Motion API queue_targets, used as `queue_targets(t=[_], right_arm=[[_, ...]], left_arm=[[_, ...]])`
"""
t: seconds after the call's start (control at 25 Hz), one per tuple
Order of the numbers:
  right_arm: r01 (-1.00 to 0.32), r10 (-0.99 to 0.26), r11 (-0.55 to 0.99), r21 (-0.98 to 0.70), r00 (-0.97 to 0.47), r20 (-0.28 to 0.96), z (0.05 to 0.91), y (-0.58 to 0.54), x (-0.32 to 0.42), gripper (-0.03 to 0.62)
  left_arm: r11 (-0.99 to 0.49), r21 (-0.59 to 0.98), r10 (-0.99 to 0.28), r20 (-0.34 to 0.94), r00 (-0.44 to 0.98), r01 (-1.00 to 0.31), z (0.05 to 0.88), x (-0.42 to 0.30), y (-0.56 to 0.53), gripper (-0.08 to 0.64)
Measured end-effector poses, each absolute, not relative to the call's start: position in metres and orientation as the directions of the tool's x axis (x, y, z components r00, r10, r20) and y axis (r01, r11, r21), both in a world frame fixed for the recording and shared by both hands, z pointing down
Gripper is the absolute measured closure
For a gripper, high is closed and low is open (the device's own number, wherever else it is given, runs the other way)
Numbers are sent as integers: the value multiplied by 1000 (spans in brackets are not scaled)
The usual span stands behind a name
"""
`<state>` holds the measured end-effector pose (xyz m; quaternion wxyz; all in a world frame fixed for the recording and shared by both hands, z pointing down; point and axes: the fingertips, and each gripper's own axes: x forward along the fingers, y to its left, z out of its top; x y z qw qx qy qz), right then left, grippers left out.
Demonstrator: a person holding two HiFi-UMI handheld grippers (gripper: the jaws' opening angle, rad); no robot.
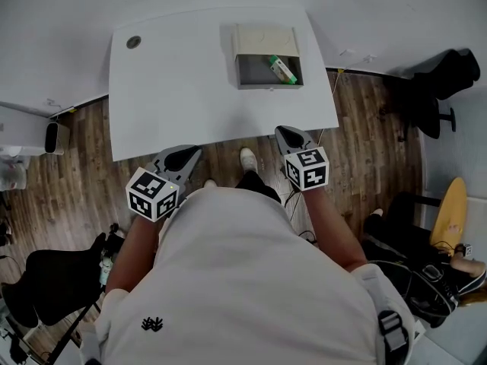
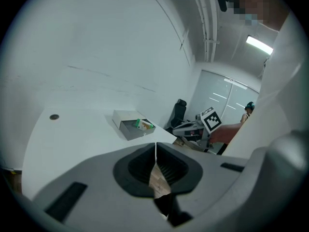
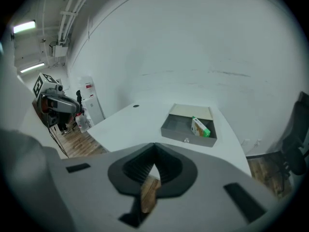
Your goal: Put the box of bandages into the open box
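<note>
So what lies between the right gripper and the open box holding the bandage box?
Only bare table: the right gripper view shows nothing between the right gripper and the open box. The head view agrees.

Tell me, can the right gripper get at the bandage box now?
Probably yes: nothing stands between the right gripper and the bandage box, and the gray box is open, but the gripper's jaws are shut.

Smooth matt white table (image 1: 190,74), wooden plank floor (image 1: 365,128), matt grey open box (image 1: 255,71).

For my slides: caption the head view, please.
Bandage box in the open box on white table; left gripper and right gripper shut, empty.
</note>
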<state>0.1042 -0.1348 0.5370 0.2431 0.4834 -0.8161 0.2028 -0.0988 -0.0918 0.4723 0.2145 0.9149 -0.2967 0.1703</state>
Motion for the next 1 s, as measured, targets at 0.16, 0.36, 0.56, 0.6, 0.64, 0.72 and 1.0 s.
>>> queue_targets(t=[0.16,0.36,0.56,0.6,0.64,0.72,1.0], right_arm=[[-883,-689,455,-113,-430,583,532,-115,91,586],[-884,-693,452,-122,-434,576,529,-95,81,585],[-888,-701,444,-121,-428,571,524,-81,77,586],[-889,-702,442,-121,-427,570,524,-80,77,586],[-890,-703,440,-121,-426,569,523,-79,76,586],[-890,-703,440,-120,-424,570,523,-77,75,586],[-875,-697,469,-122,-451,558,517,-76,60,586]], left_arm=[[-744,300,-452,432,780,-597,476,-100,-84,548],[-761,308,-425,427,798,-570,481,-99,-74,548],[-775,317,-404,417,814,-547,481,-97,-67,548],[-776,320,-401,415,817,-544,480,-97,-66,548],[-776,323,-399,413,819,-541,480,-97,-65,548],[-777,324,-399,411,820,-540,479,-99,-64,548],[-773,320,-407,413,815,-548,479,-111,-60,548]])
